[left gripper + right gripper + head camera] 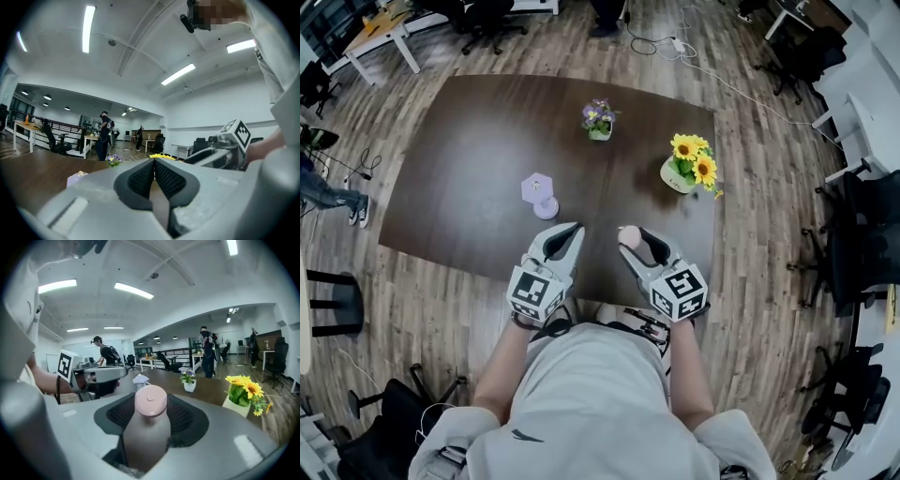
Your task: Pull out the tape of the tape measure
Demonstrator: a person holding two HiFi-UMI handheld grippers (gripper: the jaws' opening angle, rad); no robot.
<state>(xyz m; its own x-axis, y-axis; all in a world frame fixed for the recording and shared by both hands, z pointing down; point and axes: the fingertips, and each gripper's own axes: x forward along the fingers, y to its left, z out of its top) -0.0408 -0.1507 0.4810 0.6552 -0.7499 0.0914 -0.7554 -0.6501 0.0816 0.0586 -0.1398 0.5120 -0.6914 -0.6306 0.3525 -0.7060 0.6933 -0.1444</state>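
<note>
Tape measure (151,401), pink-topped, pinched in R claw (152,418), L claw (153,171) pressed together

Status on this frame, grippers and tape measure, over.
Left gripper shut, empty. Right gripper shut on pink tape measure, no tape showing. Nothing in the way.

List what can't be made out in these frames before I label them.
- pink-topped item in the right hand-held gripper: in the right gripper view the pads cover its sides, so no tape, tab or markings show. It is too small in the head view.
- lavender object on the table: too small to identify in the head view. In the left gripper view the left hand-held gripper body hides most of it.
- table's near edge: in the head view both hand-held grippers and the person's torso cover it.
</note>
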